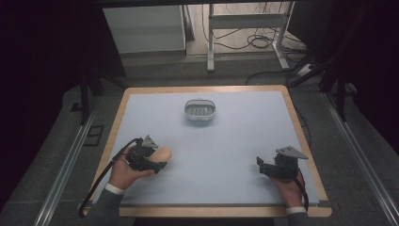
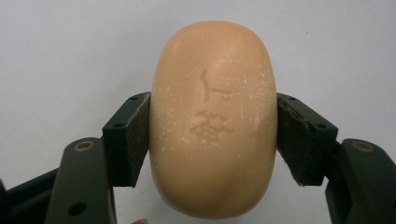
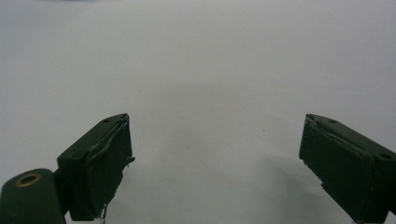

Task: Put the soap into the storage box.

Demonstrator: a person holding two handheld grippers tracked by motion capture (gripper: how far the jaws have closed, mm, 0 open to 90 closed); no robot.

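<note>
Left to right on the pale blue-grey table mat with a light wooden border (image 1: 244, 155): the person's left hand (image 1: 123, 173) comes in at the bottom left, holding the left black two-jaw gripper (image 1: 159, 160), cable looping back toward the sleeve. That gripper is clamped on one peach-coloured oval bar of soap (image 1: 162, 154). In the left gripper view both jaw pads press flat against the soap's long sides (image 2: 212, 119), one pad each side, contact visible on both. The soap's top face shows a stamped mark and fine white scuffing; its far end sticks out past the jaw tips. From the high view the soap sits low at the near-left part of the mat; can't tell whether it rests on the surface or is just off it. Further back, near centre, one small oval white-grey soap dish with a ribbed inner tray (image 1: 200, 111) stands well apart from both grippers. On the right, the person's right hand (image 1: 289, 184) holds the right black two-jaw gripper (image 1: 259, 165) at the near-right part of the mat, grey three-cornered plate on top, jaws pointing left. In the right gripper view (image 3: 215, 163) the jaws stand wide apart with bare mat between them, gripping nothing. Count: two grippers, two hands, one soap, one dish.
</note>
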